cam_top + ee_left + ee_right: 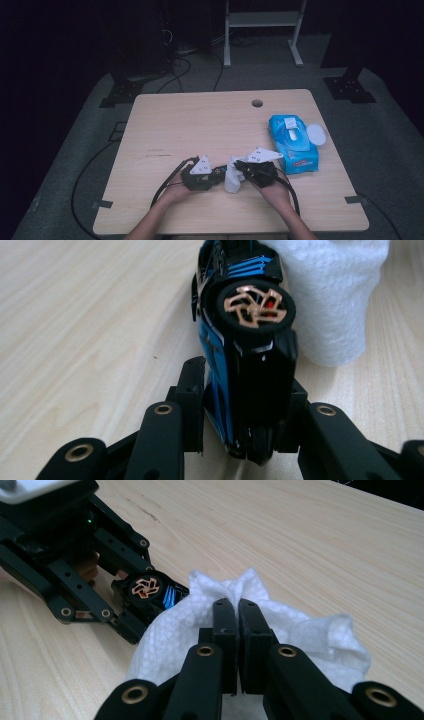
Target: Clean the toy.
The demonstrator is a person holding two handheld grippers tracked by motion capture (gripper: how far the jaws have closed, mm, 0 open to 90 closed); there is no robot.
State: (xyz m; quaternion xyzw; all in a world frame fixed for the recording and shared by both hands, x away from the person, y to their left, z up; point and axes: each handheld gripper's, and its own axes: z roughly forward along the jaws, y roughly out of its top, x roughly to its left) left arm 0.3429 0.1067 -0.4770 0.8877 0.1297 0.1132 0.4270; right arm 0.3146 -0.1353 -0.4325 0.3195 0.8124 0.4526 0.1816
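Nearest the lens in the left gripper view, the left gripper (239, 405) has its two black jaws pressed against the sides of a toy car (240, 355), black with blue stripes, lying on its side so that a copper-spoked wheel faces the camera. Seen from above, the car lies near the front edge of the wooden table (200, 120), well to the left of the blue wipes pack (295, 145), whose round white lid is flipped open. Between the car and that pack, touching the car's far end, sits a crumpled white wipe (320, 630). The right gripper (238, 611) has its jaws closed tight on a fold of this wipe, the cloth bunching up around them, and holds it against the car just left of the pack
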